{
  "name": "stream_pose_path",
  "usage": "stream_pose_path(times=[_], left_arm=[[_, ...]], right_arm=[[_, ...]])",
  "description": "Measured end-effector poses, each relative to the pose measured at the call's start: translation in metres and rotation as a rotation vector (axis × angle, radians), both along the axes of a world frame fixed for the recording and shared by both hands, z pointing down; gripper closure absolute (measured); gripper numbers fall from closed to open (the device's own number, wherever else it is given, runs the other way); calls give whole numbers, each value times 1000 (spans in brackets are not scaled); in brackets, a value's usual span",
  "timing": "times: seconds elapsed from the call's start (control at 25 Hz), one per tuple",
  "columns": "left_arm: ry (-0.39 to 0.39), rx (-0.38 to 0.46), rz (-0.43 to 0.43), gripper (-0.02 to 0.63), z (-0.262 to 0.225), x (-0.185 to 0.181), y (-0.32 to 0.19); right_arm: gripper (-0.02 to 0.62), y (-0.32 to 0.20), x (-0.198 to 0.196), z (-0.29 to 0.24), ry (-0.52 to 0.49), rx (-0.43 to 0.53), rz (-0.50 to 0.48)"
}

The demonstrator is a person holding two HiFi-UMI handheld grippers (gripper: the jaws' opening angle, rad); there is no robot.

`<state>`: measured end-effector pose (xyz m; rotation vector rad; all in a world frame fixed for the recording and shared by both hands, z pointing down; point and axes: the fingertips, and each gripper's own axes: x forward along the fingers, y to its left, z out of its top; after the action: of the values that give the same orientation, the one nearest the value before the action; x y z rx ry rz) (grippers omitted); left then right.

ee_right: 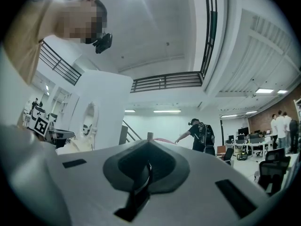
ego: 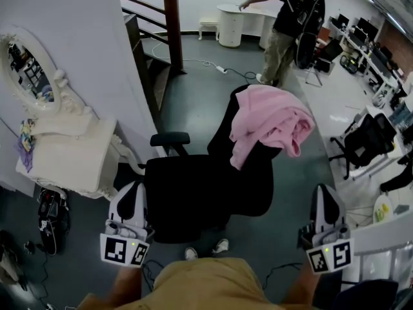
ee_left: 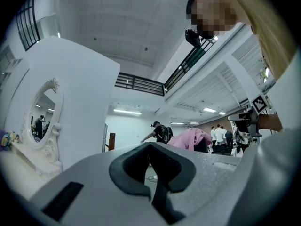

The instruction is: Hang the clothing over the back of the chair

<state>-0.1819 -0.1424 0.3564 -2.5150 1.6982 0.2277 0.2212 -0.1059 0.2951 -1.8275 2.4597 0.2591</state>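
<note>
A pink garment [ego: 268, 121] lies draped over the back of a black office chair [ego: 193, 192] in the middle of the head view, bunched at the top and hanging down both sides. My left gripper [ego: 132, 187] is low at the left, near the seat's front corner and well short of the garment. Its jaws stand a little apart, with floor showing between them and nothing held [ee_left: 151, 171]. My right gripper [ego: 324, 189] is low at the right, apart from the chair, shut and empty [ee_right: 148, 168]. The garment [ee_left: 190, 138] shows far off in the left gripper view.
A white vanity with an oval mirror [ego: 64, 147] stands at the left against the wall. Behind the chair are a stair post [ego: 171, 18] and a floor cable [ego: 219, 68]. A person [ego: 284, 24] stands at the back. More black chairs [ego: 368, 141] crowd the right.
</note>
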Motion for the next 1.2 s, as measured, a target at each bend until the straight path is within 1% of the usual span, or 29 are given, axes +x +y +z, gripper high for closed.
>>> stream_pose_path(times=[0.4, 0.72, 1.2], left_arm=[[-1, 2, 7, 602, 2, 13, -10], [-3, -10, 7, 603, 4, 21, -17], [-16, -16, -14, 601, 1, 34, -23]], right_arm=[[591, -2, 11, 0, -28, 5, -12], [591, -10, 17, 2, -25, -5, -20], [591, -28, 27, 1, -35, -1, -51]])
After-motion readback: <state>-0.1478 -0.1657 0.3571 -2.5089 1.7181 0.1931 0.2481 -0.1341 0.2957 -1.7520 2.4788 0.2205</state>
